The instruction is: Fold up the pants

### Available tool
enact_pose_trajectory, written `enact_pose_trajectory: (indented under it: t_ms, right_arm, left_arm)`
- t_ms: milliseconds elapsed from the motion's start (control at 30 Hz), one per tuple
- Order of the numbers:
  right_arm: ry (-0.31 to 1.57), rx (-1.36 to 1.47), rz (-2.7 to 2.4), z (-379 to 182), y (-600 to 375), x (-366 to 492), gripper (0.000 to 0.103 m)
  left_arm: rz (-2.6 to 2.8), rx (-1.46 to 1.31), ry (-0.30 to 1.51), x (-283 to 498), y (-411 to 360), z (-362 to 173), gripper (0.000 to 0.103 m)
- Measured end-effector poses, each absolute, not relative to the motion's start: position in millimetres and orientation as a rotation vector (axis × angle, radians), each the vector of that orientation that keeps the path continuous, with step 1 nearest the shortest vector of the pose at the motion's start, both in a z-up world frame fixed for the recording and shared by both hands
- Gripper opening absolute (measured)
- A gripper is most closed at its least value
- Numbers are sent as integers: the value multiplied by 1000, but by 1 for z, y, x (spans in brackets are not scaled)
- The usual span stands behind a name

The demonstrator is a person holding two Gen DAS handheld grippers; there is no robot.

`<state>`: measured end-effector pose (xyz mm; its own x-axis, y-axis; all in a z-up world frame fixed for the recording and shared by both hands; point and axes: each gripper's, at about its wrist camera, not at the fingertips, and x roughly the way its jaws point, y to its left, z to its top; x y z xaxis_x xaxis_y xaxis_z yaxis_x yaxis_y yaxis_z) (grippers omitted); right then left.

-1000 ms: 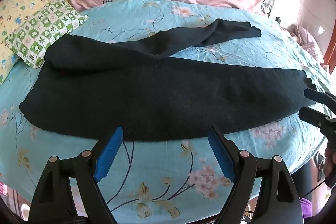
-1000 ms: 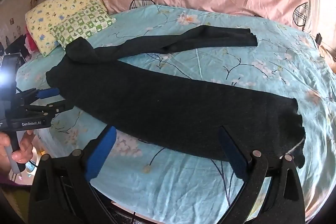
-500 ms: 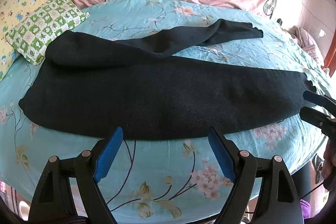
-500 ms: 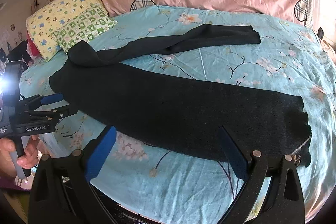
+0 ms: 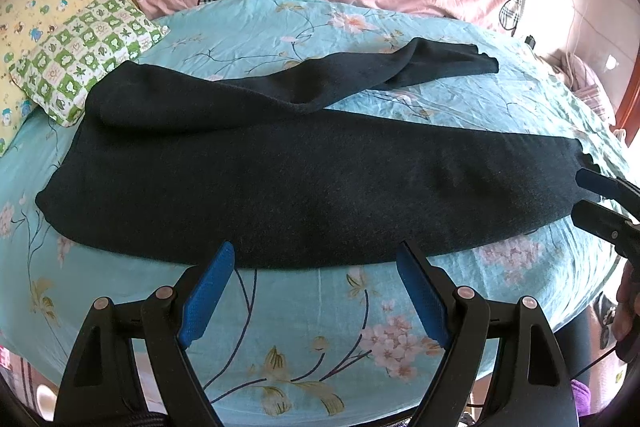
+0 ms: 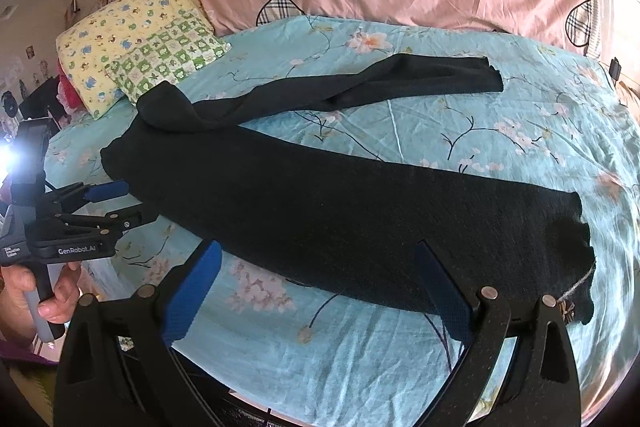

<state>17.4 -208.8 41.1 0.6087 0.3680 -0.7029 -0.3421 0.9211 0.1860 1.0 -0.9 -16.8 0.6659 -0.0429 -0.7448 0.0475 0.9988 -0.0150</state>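
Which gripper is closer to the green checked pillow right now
Left. The left gripper hovers open at the waist end of the pants, the end beside the green checked pillow. The right gripper hovers open at the far cuff end.

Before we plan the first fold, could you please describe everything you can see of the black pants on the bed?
The black pants look like soft, matte knit. They lie spread on the floral blue bedsheet, unfolded. The near leg is flat and wide, its cuff ragged. The far leg angles away, twisted and bunched near the waist, beside the green checked pillow. Both the left gripper and right gripper are open, neither holding the fabric.
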Motion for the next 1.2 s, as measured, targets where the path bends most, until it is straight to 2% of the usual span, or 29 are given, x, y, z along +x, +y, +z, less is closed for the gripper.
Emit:
enact_pose_trajectory:
  t_ms: [1200]
  right_arm:
    - [811, 41, 419, 45, -207, 23, 97]
  left_arm:
    - [-87, 4, 856, 11, -5, -11, 84]
